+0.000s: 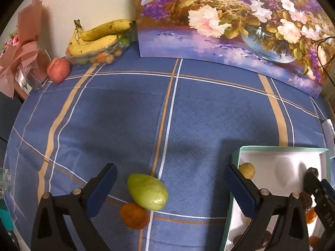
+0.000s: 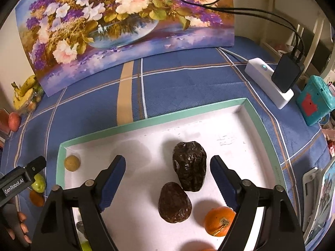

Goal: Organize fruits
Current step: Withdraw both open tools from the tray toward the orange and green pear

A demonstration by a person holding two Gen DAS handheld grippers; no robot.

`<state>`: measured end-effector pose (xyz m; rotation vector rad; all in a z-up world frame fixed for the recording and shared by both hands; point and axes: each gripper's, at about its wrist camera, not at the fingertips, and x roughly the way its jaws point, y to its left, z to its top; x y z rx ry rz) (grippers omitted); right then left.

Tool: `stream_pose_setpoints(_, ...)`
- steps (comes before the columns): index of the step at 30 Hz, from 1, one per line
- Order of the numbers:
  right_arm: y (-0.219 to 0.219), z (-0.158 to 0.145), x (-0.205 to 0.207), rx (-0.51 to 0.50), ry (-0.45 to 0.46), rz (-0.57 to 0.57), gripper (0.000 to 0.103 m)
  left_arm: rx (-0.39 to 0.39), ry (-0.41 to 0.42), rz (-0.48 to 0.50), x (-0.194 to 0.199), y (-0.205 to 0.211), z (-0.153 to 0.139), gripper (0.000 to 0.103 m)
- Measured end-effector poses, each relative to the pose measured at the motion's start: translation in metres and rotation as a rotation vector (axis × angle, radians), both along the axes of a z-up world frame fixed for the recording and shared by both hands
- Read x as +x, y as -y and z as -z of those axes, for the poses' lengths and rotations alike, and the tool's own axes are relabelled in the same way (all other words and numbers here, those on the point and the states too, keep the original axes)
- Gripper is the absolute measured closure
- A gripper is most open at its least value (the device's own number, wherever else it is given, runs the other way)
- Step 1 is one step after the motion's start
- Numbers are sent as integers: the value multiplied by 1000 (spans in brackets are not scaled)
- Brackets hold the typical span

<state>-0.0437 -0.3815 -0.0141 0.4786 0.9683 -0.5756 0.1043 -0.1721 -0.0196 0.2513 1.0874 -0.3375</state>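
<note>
My left gripper stands open above the blue checked cloth. A green oval fruit and an orange lie touching each other between its fingers, free of both pads. My right gripper is open over a white box with a green rim. A dark wrinkled fruit lies on the box floor between the pads, closer to the right one, and neither pad presses it. A second dark fruit, an orange and a small tan fruit also lie in the box.
A flower painting leans against the back wall. Bananas on a clear tray of small fruits and a red apple sit at the back left by a pink bouquet. A white power strip and a teal box stand on the right.
</note>
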Motion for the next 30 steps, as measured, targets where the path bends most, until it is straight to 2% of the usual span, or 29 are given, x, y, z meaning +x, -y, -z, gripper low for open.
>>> stream_pose_setpoints(12,-25,-20,-6,17,14,-7,19,31,25,35,-9,-29,-26,0)
stream_pose_setpoints(16,-37,-24,-10,20,0,-21,19,34,43,9,-13,-46,-34,0)
stream_pose_setpoints(24,-51,-39,-24,4,-4,-25,19,50,30,6,-26,-69,-33,0)
stream_pose_setpoints(30,-64,-43,-34,19,4,-32,19,24,-7,-12,-37,-85,-29,0)
